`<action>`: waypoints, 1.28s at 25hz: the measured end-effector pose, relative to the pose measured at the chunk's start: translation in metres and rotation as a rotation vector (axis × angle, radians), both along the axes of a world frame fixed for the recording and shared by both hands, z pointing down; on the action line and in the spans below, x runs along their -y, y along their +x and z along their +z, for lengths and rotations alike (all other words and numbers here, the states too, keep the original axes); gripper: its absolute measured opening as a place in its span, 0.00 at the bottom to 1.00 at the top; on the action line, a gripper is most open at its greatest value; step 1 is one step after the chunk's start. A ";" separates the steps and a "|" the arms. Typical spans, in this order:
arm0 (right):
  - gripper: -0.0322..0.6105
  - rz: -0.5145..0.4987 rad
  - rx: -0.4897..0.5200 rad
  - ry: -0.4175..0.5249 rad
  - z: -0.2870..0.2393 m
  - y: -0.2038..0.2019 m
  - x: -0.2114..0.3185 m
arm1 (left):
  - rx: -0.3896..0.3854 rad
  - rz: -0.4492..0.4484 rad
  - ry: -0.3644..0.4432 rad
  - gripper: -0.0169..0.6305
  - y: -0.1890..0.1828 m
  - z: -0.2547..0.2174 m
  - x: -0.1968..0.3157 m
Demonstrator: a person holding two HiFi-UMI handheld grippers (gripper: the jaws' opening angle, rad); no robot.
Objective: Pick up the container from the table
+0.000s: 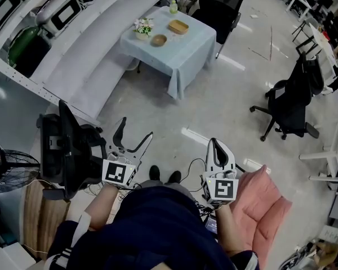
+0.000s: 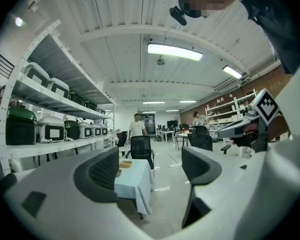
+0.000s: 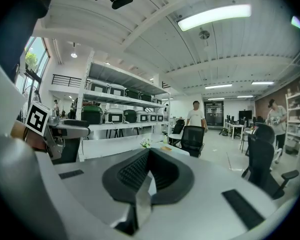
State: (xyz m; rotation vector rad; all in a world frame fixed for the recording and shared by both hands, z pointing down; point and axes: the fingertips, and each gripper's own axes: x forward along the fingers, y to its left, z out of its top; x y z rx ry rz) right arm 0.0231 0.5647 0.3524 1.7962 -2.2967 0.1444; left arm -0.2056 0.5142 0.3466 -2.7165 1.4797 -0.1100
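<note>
Shallow tan container [image 1: 178, 26], oblong with rounded corners and a low raised rim, open side up. Lies flat on the table [image 1: 186, 58], which is draped in pale blue cloth, toward the far side of the top and a little in from the right edge. Sits apart from the round brown bowl [image 1: 159, 40] at its near left, with the flowers [image 1: 142, 27] further left and the small bottle [image 1: 173, 7] just beyond. Shows in the left gripper view as a thin tan slab on the cloth, and in the right gripper view only as a tiny tan patch
</note>
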 end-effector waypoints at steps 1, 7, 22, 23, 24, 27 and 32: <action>0.05 -0.004 -0.002 0.003 -0.001 0.001 -0.001 | 0.001 0.005 0.001 0.65 0.002 -0.001 0.000; 0.05 -0.022 -0.002 0.009 -0.007 0.007 -0.004 | -0.004 0.026 -0.001 0.70 0.014 -0.007 0.003; 0.05 -0.101 0.007 0.011 -0.003 0.048 0.000 | 0.009 0.003 0.037 0.73 0.058 -0.021 0.032; 0.05 -0.097 0.005 0.002 -0.003 0.049 0.003 | 0.007 0.005 0.040 0.73 0.060 -0.023 0.036; 0.05 -0.090 0.002 -0.014 -0.003 0.051 0.006 | 0.004 0.007 0.042 0.73 0.061 -0.024 0.040; 0.05 -0.081 0.008 -0.016 -0.002 0.054 0.020 | 0.002 0.013 0.048 0.74 0.064 -0.025 0.057; 0.05 -0.084 -0.004 -0.021 0.006 0.052 0.058 | 0.005 0.026 0.055 0.74 0.065 -0.022 0.105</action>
